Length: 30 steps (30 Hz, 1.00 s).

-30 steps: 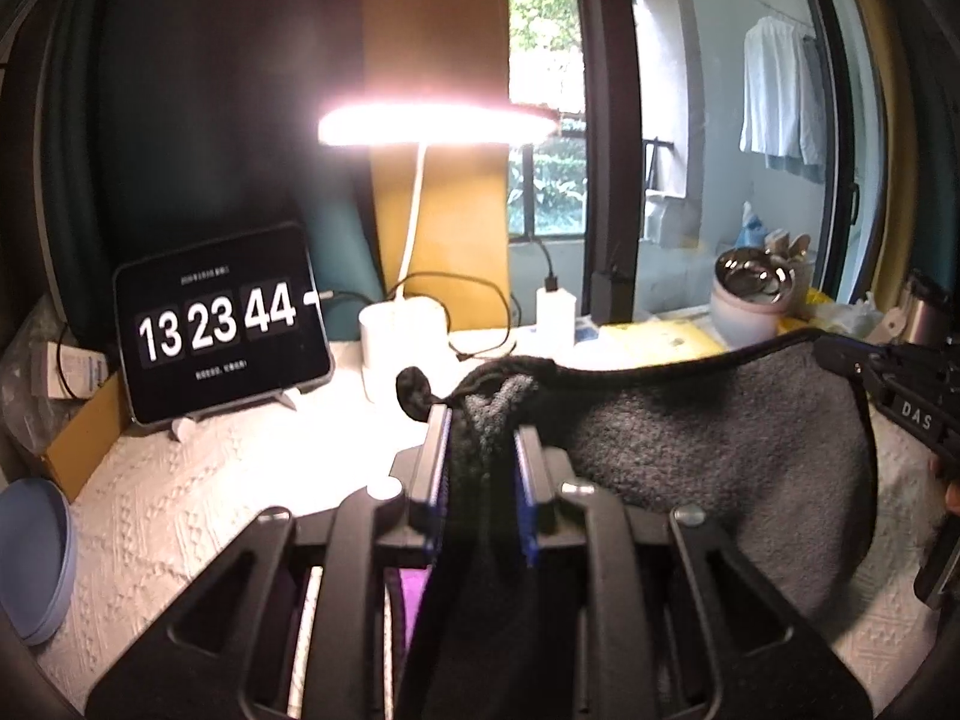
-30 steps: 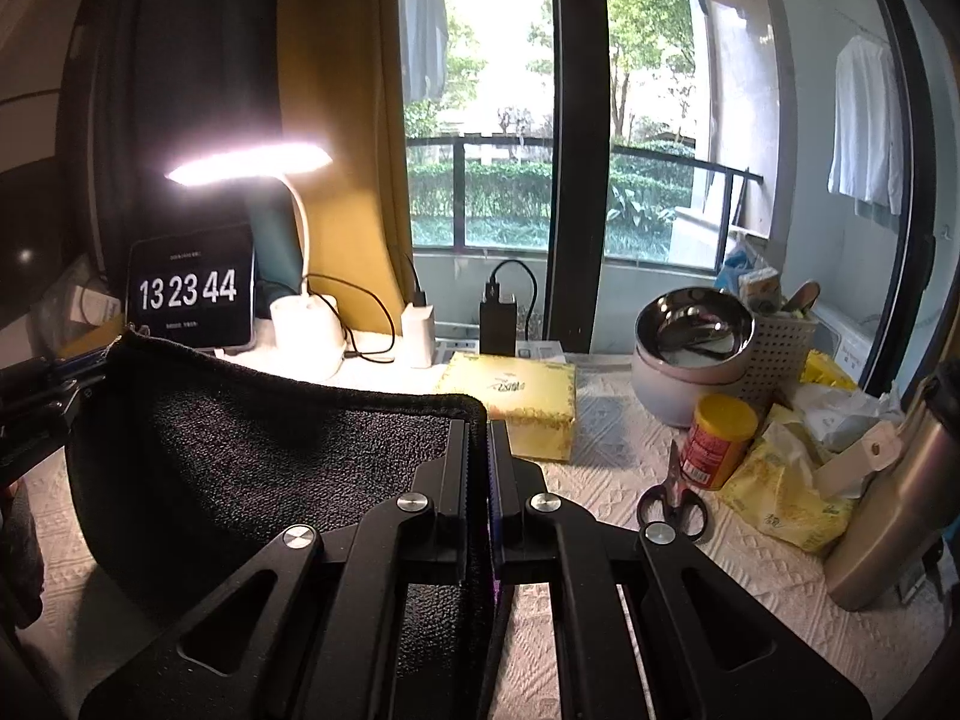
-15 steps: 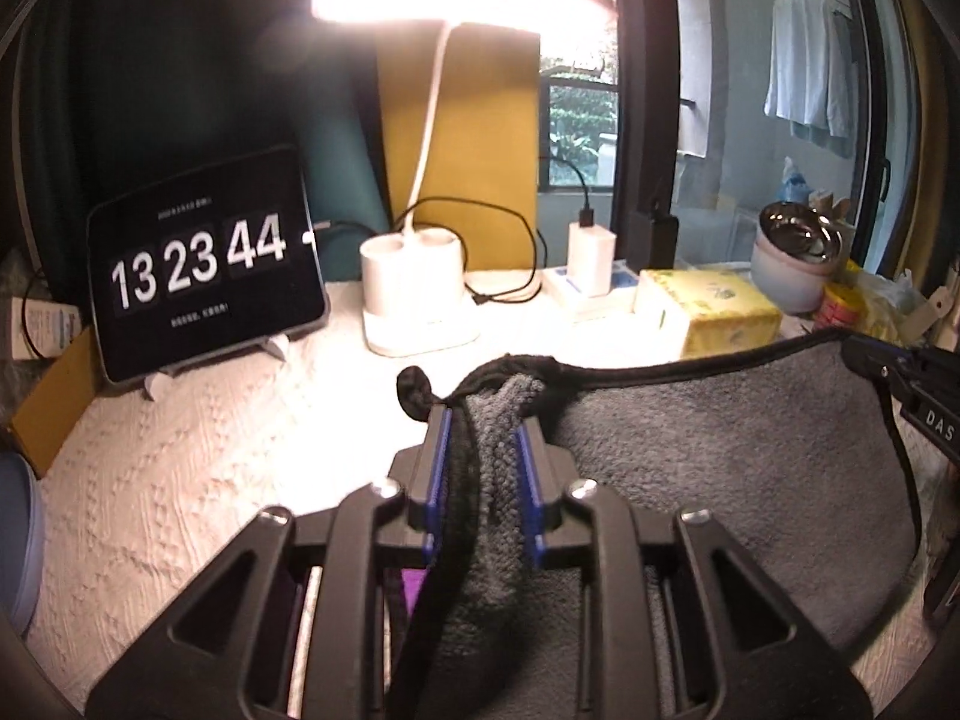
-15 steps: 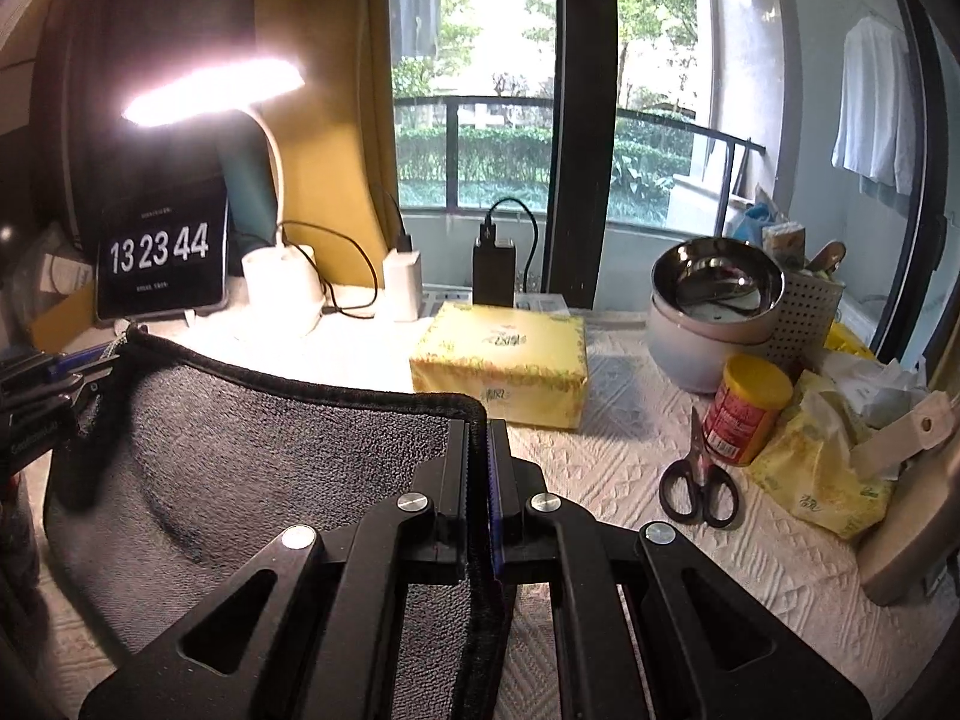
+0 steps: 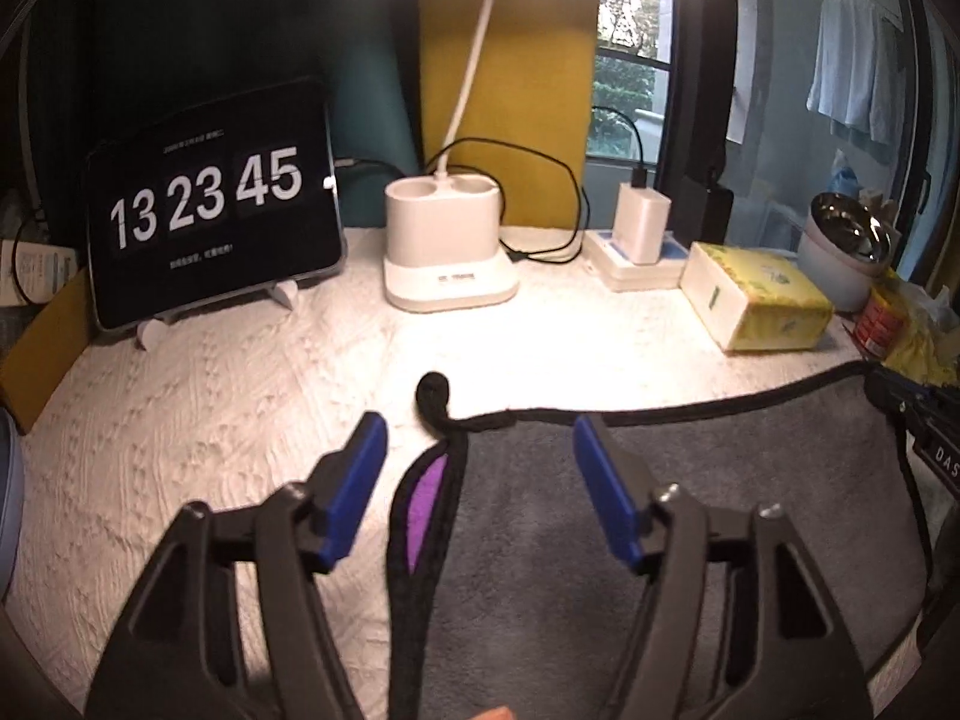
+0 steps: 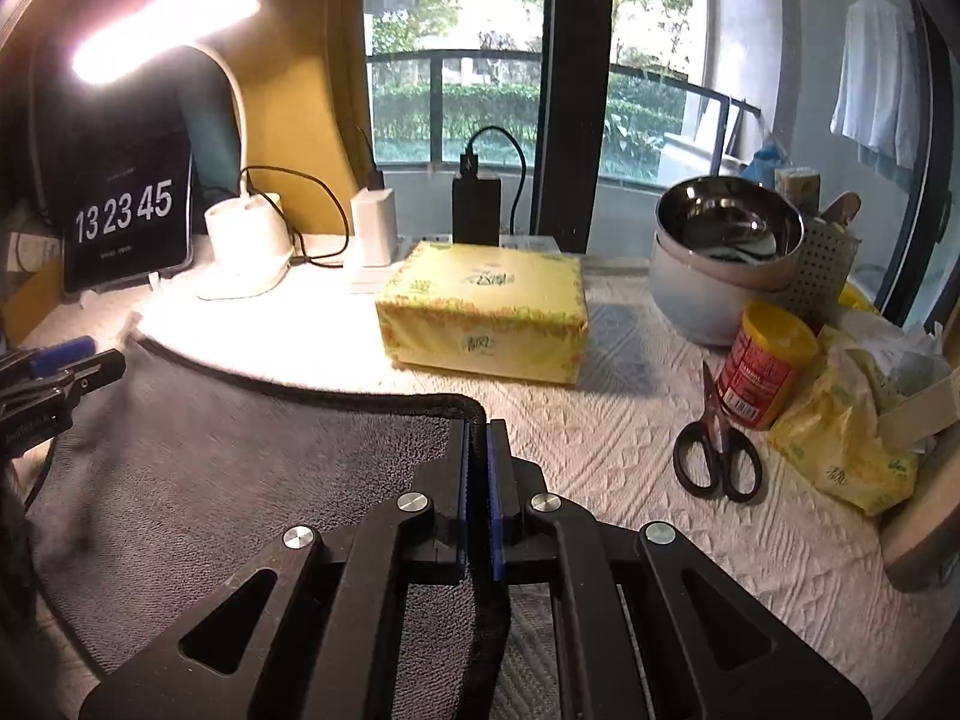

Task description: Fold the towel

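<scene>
A lamp-lit bench point(image 5: 240, 396) carries the grey towel point(image 5: 690, 510), laid flat near the front. The left gripper point(image 5: 474, 468) stands apart over its corner; the right gripper point(image 6: 478, 468) is clamped on the other corner, so I judge this fold laid down, and next it should let go.

Seen from the left tool point(image 5: 477, 456), its blue-padded fingers point(image 5: 354, 492) spread wide above a grey towel point(image 5: 690, 516) with black trim lying on a white textured surface point(image 5: 210, 420). Behind stand a tablet clock point(image 5: 210, 204), a white lamp base point(image 5: 447, 252) and a yellow tissue pack point(image 5: 759, 297).
</scene>
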Each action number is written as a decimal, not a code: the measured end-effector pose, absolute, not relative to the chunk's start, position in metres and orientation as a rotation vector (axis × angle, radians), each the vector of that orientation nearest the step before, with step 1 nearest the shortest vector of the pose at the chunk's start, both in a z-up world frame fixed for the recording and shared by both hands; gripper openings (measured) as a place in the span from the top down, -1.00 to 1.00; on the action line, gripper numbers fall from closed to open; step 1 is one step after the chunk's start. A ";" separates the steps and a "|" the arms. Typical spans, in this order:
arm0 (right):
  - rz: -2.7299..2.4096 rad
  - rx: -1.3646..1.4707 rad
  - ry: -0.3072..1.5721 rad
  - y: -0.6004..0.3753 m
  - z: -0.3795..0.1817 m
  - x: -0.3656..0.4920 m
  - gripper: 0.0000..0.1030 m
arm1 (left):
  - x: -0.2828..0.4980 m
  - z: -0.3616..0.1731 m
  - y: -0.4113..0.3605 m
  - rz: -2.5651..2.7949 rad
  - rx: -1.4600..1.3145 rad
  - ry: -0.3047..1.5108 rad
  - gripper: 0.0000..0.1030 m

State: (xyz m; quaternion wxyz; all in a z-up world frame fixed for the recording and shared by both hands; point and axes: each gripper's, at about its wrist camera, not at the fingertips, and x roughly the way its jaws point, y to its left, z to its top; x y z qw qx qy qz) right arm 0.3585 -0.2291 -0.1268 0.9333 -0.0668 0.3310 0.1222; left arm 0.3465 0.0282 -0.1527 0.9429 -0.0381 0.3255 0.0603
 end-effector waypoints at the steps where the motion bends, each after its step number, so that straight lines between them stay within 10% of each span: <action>1: 0.248 -0.137 0.679 -0.229 -0.127 0.359 0.88 | 0.347 -0.153 0.030 0.122 -0.086 0.664 -0.38; 7: 0.242 -0.139 0.692 -0.227 -0.128 0.359 0.88 | 0.342 -0.146 0.027 0.107 -0.088 0.653 -0.39; 12: 0.228 -0.124 0.682 -0.228 -0.121 0.354 0.32 | 0.332 -0.136 0.025 0.103 -0.083 0.633 -0.39; 30: 0.224 -0.101 0.616 -0.228 -0.079 0.304 0.29 | 0.273 -0.089 0.015 0.081 -0.063 0.532 -0.40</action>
